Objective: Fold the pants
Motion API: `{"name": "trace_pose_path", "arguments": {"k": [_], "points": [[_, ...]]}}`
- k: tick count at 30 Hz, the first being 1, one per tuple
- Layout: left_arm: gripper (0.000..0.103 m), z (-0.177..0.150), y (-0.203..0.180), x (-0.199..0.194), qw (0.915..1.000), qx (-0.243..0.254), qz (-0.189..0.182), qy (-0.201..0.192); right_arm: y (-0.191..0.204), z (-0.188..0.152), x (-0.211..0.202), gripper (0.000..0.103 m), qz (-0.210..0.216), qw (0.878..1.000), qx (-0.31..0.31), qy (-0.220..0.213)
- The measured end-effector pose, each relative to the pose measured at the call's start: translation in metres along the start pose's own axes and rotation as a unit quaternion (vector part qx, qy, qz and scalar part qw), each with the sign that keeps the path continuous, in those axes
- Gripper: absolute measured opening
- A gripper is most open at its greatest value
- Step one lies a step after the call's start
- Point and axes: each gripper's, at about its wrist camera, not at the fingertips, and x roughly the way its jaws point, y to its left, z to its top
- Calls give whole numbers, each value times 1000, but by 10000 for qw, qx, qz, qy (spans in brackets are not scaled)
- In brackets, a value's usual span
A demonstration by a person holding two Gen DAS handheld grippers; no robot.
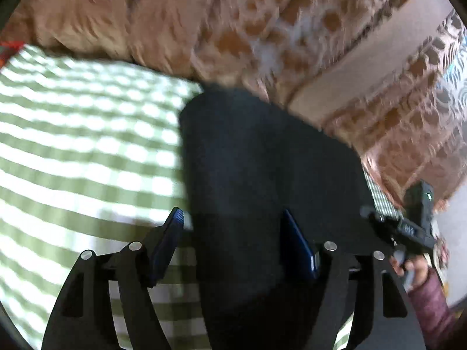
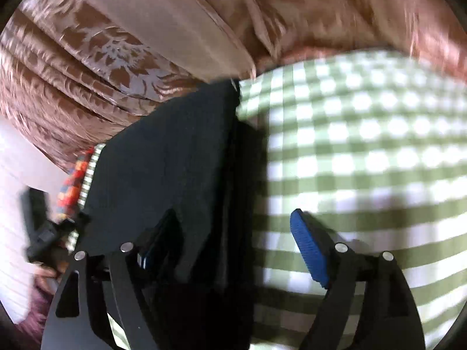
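The dark navy pants (image 1: 256,157) lie folded on a green and white checked cloth (image 1: 81,145). My left gripper (image 1: 233,218) is open, low over the near end of the pants, with one blue finger (image 1: 169,245) over the cloth and the other over the pants. In the right wrist view the pants (image 2: 163,157) lie left of centre. My right gripper (image 2: 230,227) is open and straddles their right edge, left finger over the fabric, right blue finger (image 2: 309,248) over the checked cloth (image 2: 364,151). Neither gripper holds anything.
A brown patterned blanket or curtain (image 1: 262,29) bunches along the far side of the checked surface and also shows in the right wrist view (image 2: 87,58). A red patterned cloth strip (image 2: 73,183) lies at the surface's edge. The other hand-held gripper (image 1: 408,227) shows at the right.
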Motion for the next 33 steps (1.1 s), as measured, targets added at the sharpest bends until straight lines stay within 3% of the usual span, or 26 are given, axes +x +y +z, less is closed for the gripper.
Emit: {"name": "trace_pose_path", "arguments": {"k": [2,3,5,8,9,11,18,19,20,22,28,33], "points": [[69,-2,3,-22,9994,-60,160,-289,15,2,-12,55,-281,9984,-435,-213],[69,-6,-4,-36,9983,-25,265,-510,25,-1,-19,50,-387,9962,-714,-323],[67,-17,-17,-52,9971,219,273,-682,39,-6,-25,31,-502,9926,-1016,-447],[64,-38,-41,-51,9945,781,471,-515,44,-22,-23,21,-401,9916,-1169,-386],[64,-46,-45,-39,9928,971,645,-279,41,-29,-10,19,-604,9918,-1116,-174],[65,-58,-47,-16,9885,1163,966,-6,35,-47,4,20,-777,9894,-1212,-192],[66,-56,-51,-22,9890,979,1093,-165,38,-42,-10,23,-842,9929,-788,-305],[66,-56,-53,-26,9884,998,1124,-208,37,-42,-14,28,-841,9936,-685,-321],[66,-60,-55,-29,9878,1016,1154,-238,36,-42,-16,40,-847,9940,-596,-337],[66,-63,-59,-33,9871,1042,1188,-271,35,-45,-27,53,-796,9949,-437,-448],[69,-77,-72,-53,9835,1165,1304,-461,47,-57,-50,54,-845,9934,-303,-714],[72,-85,-69,-44,9823,1168,1454,-186,42,-70,-38,55,-1030,9937,-212,-377]]}}
